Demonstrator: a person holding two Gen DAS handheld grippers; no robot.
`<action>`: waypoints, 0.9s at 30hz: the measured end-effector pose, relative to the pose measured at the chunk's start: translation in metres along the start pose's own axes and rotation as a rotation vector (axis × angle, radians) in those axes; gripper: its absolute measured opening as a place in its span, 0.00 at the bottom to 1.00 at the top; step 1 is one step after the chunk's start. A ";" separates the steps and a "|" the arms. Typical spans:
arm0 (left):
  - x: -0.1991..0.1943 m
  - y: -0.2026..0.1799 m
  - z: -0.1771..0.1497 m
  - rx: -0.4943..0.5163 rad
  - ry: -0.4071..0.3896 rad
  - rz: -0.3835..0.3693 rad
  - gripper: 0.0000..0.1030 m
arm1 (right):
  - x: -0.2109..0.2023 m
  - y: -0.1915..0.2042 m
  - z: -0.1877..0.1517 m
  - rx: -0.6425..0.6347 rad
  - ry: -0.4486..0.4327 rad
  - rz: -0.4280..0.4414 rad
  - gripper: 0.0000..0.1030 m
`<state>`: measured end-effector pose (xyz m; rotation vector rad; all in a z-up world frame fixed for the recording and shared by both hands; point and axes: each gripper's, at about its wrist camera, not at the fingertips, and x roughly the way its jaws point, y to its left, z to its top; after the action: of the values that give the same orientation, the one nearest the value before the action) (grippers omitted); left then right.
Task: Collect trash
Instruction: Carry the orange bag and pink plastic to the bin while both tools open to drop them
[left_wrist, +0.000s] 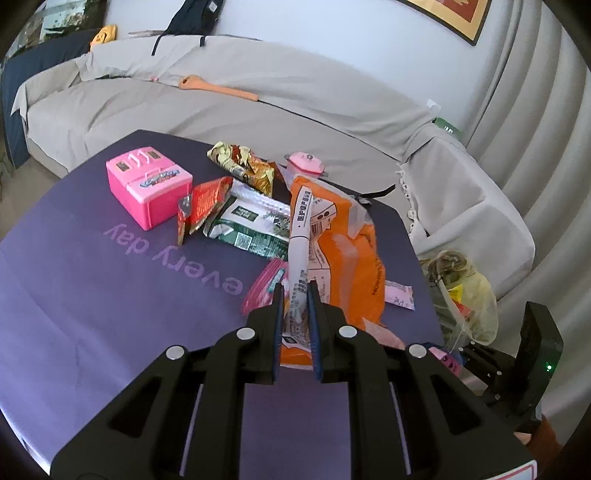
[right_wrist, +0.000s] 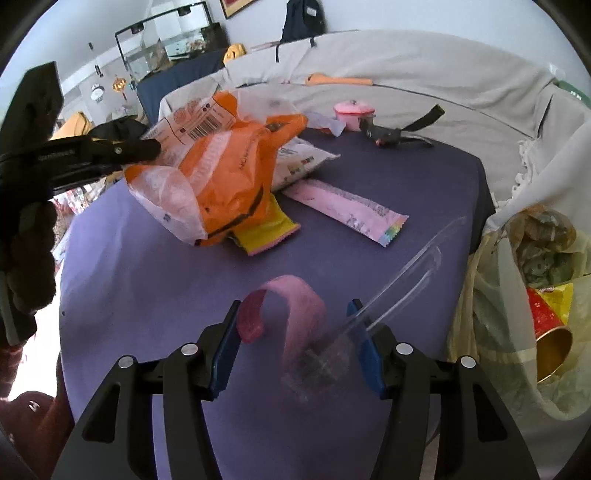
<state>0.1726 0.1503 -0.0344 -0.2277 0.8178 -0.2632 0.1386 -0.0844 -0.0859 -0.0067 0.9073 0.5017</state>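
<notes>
The left gripper (left_wrist: 295, 291) has its fingers pinched narrow on a fold of the orange plastic bag (left_wrist: 332, 251), held near its printed white edge. In the right wrist view the bag hangs partly lifted off the purple table (right_wrist: 155, 266), with a yellow wrapper (right_wrist: 266, 229) tucked under its lower end. The hold is on thin, slippery film; a sharp pull could slide it out of the pads, or drag the yellow wrapper along and drop it on the floor.

The right gripper (right_wrist: 295, 321) stands with its fingers wide apart. Between them lies a curled pink wrapper (right_wrist: 291, 306), blurred, and a clear plastic strip (right_wrist: 399, 277) leans against the right finger. Neither pad appears to press on either piece. The risk is that closing catches only the stiff clear strip and flicks the pink curl away, or that the pink wrapper springs out as the pads meet.

Further out, a long pink sachet (right_wrist: 347, 210), a green-and-white packet (left_wrist: 251, 225), a red wrapper (left_wrist: 203, 203) and a gold wrapper (left_wrist: 243, 162) lie uncollected. The pale trash bag (right_wrist: 517, 295) hangs at the table's right edge, its mouth slack; a loose drop could miss it. The pink toy box (left_wrist: 147, 184) and pink toy pot (left_wrist: 306, 166) sit close to the litter and could be knocked or grabbed by mistake.
</notes>
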 end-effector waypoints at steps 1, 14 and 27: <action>0.001 0.000 0.000 -0.001 0.002 -0.002 0.11 | -0.001 0.000 -0.002 0.004 0.000 0.001 0.53; -0.006 -0.005 0.003 0.008 -0.025 -0.001 0.11 | -0.044 -0.018 -0.013 0.115 -0.089 0.004 0.39; -0.041 -0.043 0.027 0.066 -0.102 -0.019 0.11 | -0.092 -0.031 0.010 0.051 -0.212 -0.070 0.38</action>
<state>0.1597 0.1255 0.0250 -0.1851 0.7051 -0.2937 0.1125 -0.1481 -0.0164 0.0599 0.7098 0.4055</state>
